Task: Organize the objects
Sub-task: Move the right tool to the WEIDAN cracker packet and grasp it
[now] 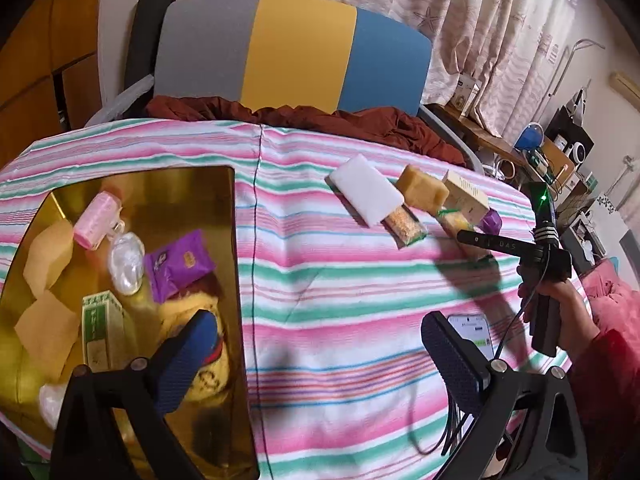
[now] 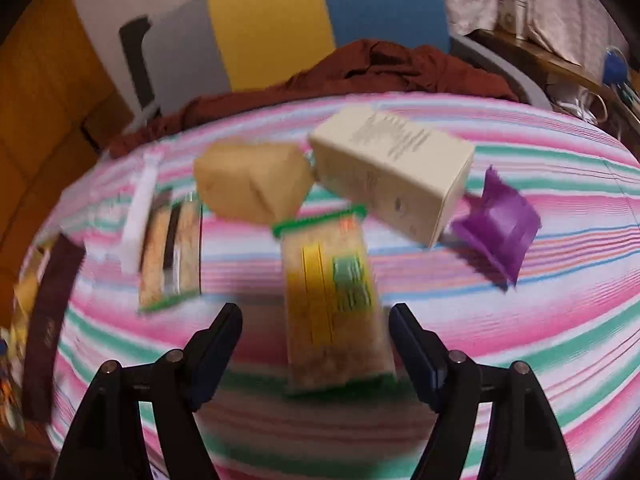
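striped pink, green and white cloth (image 1: 340,280) covers the surface that carries everything. at nine o'clock in the left wrist view a gold box (image 1: 120,184) sits open on it, holding a pink roll (image 1: 96,220), a clear pouch (image 1: 128,262), a purple packet (image 1: 180,264), tan sponges (image 1: 44,256), a green-and-white carton (image 1: 100,332) and a yellow soft toy (image 1: 208,376). the left gripper (image 1: 316,360) hovers with its fingers (image 1: 452,364) spread wide and nothing between them, one finger over the box, the other over the cloth near a phone (image 1: 472,332).

toward one o'clock lies a loose cluster: a white sponge (image 1: 366,194), a tan block (image 1: 422,190), a cream box (image 1: 466,196), a snack bar (image 1: 406,228) and a purple wrapper (image 1: 491,221). the right gripper (image 1: 476,240), held in a hand (image 1: 556,300), reaches over that cluster.

in the blurred right wrist view, the right gripper (image 2: 316,344) is open wide, its fingers (image 2: 416,356) on either side of the near end of a green-edged snack pack (image 2: 332,304), whether touching it i cannot tell. beyond it at twelve o'clock sit the tan block (image 2: 252,180) and cream box (image 2: 392,172), touching; the purple wrapper (image 2: 496,228) lies at two o'clock, the snack bar (image 2: 170,256) at ten.
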`<action>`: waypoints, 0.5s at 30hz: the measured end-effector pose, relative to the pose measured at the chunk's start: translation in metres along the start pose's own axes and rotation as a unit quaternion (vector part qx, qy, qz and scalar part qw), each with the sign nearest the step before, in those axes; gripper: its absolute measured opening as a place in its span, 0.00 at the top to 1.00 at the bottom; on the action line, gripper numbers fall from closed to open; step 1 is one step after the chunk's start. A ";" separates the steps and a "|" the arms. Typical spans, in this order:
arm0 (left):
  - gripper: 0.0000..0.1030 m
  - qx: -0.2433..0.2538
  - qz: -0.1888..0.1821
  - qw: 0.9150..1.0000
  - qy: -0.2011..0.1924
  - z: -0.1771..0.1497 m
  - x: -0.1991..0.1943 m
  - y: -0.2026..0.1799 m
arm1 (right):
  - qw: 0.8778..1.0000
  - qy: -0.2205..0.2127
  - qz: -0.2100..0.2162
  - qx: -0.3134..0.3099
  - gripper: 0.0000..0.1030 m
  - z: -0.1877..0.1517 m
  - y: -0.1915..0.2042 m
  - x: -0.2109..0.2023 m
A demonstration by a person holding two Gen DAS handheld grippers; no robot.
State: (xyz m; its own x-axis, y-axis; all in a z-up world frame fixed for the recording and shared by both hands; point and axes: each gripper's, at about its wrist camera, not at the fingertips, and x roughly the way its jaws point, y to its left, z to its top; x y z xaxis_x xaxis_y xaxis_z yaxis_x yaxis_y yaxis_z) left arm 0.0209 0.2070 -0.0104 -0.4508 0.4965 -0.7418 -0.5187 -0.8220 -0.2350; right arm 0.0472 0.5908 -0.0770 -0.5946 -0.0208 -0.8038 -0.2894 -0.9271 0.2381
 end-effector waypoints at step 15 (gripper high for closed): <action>0.00 0.035 0.006 0.999 0.034 0.046 0.057 -0.041 | 0.996 -0.040 -0.074 0.012 0.54 -0.045 0.016 -0.012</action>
State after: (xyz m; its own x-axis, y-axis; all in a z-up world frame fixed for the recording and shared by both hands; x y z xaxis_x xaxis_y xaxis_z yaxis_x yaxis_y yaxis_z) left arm -0.0172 0.2816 -0.0142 -0.4080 0.4637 -0.7865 -0.5643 -0.8052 -0.1821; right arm 0.0834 0.5590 -0.0884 -0.6018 0.1465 -0.7851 -0.3952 -0.9089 0.1333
